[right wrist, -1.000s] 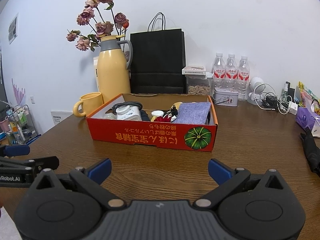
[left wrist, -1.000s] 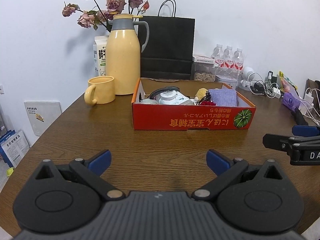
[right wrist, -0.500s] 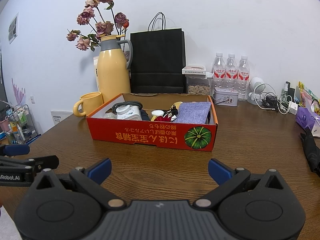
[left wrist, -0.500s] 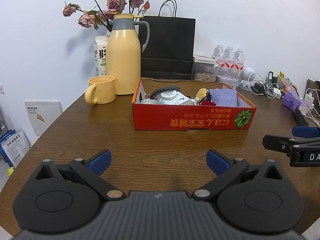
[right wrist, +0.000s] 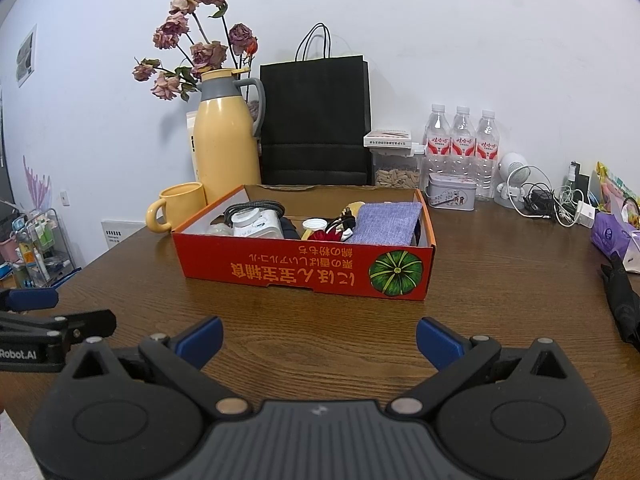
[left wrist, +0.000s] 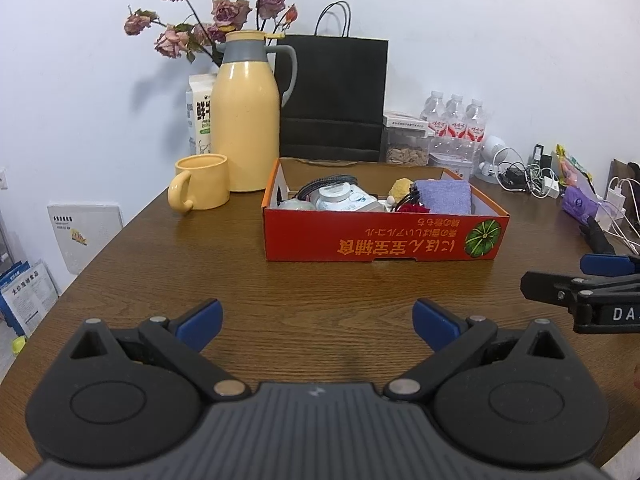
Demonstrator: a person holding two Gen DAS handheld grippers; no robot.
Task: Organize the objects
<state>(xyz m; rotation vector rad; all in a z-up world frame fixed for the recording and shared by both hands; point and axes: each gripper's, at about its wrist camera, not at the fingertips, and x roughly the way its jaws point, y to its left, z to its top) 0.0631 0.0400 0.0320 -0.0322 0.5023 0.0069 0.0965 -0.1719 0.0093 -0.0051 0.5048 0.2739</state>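
Observation:
A shallow red cardboard box (left wrist: 380, 240) (right wrist: 304, 270) sits mid-table, holding a folded purple cloth (left wrist: 442, 196) (right wrist: 386, 222), a white round device (left wrist: 340, 198) (right wrist: 256, 222), a black cable and other small items. My left gripper (left wrist: 316, 316) hovers open over bare wood, well short of the box, with nothing between its blue pads. My right gripper (right wrist: 320, 338) is likewise open and empty, short of the box front. Each gripper's fingers show at the edge of the other's view.
Behind the box stand a yellow thermos jug (left wrist: 245, 120) with dried roses, a yellow mug (left wrist: 200, 182), a black paper bag (right wrist: 314, 120) and three water bottles (right wrist: 462, 140). Chargers and cables (right wrist: 552, 202) and a folded black umbrella (right wrist: 622, 300) lie at the right.

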